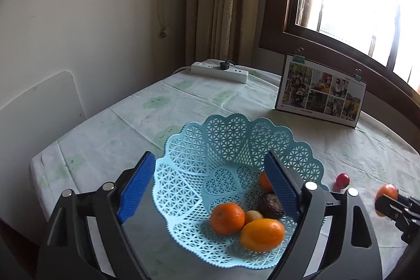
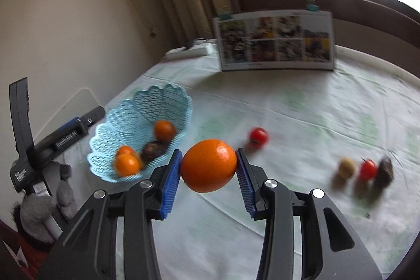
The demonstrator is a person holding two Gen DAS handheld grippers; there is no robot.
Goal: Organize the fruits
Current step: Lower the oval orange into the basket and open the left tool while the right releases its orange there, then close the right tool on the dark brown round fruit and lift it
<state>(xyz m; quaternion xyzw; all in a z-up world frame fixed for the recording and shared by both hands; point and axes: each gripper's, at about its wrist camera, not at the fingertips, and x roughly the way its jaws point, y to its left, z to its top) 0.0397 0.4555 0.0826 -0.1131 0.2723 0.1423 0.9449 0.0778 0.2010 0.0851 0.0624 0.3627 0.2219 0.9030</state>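
A light blue lattice basket (image 1: 231,138) (image 2: 126,122) sits on the table and holds several oranges (image 1: 227,218) (image 2: 164,130), a dark wrinkled fruit (image 1: 270,205) and a small yellowish fruit (image 1: 253,215). My left gripper (image 1: 210,185) hangs open above the basket's near side with nothing between its blue pads. My right gripper (image 2: 208,175) is shut on an orange (image 2: 208,165), held above the cloth to the right of the basket. On the table lie a red tomato (image 2: 258,135) (image 1: 342,180), and farther right a yellowish fruit (image 2: 346,168), a second tomato (image 2: 368,169) and a dark fruit (image 2: 384,171).
A clipped photo board (image 1: 320,91) (image 2: 275,41) stands at the back of the table near the window. A white power strip (image 1: 219,70) lies by the curtain. A white chair back (image 1: 39,106) stands at the table's left edge. A person's grey glove (image 2: 44,206) holds the left gripper.
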